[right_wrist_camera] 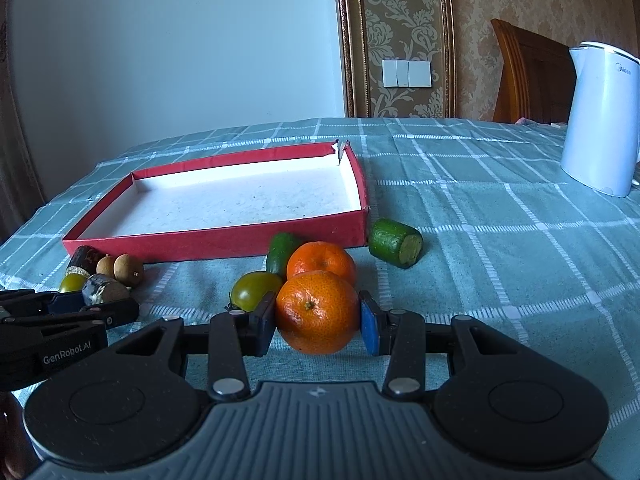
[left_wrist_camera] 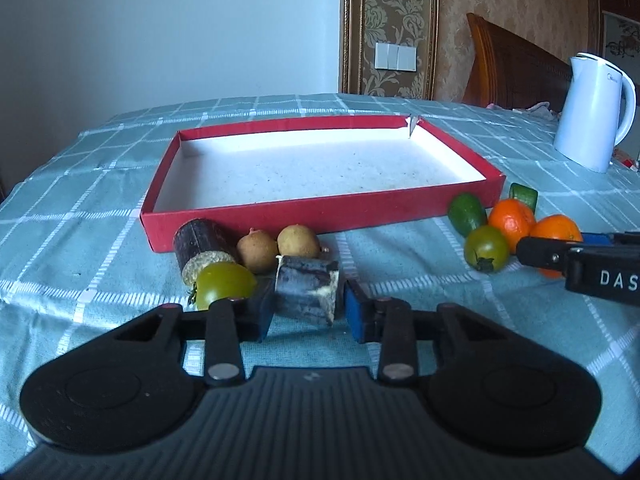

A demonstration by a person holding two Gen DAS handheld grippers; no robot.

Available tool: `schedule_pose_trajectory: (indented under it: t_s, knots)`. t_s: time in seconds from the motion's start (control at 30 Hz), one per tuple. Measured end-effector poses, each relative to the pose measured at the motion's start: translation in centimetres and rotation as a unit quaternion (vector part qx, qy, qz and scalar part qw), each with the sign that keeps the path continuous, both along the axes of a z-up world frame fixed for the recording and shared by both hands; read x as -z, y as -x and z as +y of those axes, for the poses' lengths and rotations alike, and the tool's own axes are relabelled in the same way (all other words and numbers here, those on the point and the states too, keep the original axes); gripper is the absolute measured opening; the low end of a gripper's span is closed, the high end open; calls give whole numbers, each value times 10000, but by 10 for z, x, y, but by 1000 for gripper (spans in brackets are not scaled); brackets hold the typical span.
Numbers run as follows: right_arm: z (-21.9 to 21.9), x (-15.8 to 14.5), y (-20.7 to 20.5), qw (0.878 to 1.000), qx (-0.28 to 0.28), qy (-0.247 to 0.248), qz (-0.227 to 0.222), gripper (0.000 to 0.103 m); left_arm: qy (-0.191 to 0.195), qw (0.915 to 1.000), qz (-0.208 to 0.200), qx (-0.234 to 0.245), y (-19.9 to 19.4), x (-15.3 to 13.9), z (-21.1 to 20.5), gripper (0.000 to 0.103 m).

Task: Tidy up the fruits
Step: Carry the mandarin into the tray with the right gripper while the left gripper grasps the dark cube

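My left gripper (left_wrist_camera: pixel 308 312) is shut on a dark, cut sugarcane piece (left_wrist_camera: pixel 306 294) that rests on the tablecloth, its blue pads against both sides. Just beyond it lie a green tomato (left_wrist_camera: pixel 224 284), two brown longans (left_wrist_camera: pixel 257 249) and another dark cane piece (left_wrist_camera: pixel 202 246). My right gripper (right_wrist_camera: pixel 318 320) is shut on an orange mandarin (right_wrist_camera: pixel 318 312), also on the cloth. Behind that sit a second mandarin (right_wrist_camera: pixel 322 260), a green tomato (right_wrist_camera: pixel 256 290) and two green cane pieces (right_wrist_camera: pixel 394 242). The red box (left_wrist_camera: pixel 320 216) with a white, bare floor lies behind both groups.
A white kettle (right_wrist_camera: pixel 600 120) stands at the back right of the checked teal tablecloth (right_wrist_camera: pixel 480 260). A wooden chair back (left_wrist_camera: pixel 512 68) rises behind the table. The table's left edge drops off beyond the box.
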State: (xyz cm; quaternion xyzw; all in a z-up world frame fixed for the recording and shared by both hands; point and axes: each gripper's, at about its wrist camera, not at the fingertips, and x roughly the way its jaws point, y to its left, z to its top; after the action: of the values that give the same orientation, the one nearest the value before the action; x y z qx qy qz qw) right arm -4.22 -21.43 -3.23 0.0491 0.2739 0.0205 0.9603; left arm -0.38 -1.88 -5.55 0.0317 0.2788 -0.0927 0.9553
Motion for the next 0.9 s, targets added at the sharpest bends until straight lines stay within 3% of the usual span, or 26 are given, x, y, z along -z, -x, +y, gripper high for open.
schedule_pose_trajectory:
  t_s: [0.37,0.57,0.73,0.9]
  knots:
    - [11,-8,-6,9995,-164,261,-85,41,25,9998,-131,154,3,2,2,29]
    - [19,-28,-20,9984,-323,354,-314,41,-32,9997,-156,167,4,3,0,29]
    - [30,-41,-56,9969,-484,466,-406,41,-85,9997,-175,174,5,3,-3,29]
    - [39,-34,-111,9971,-541,527,-34,41,-85,9996,-177,178,5,3,-3,29]
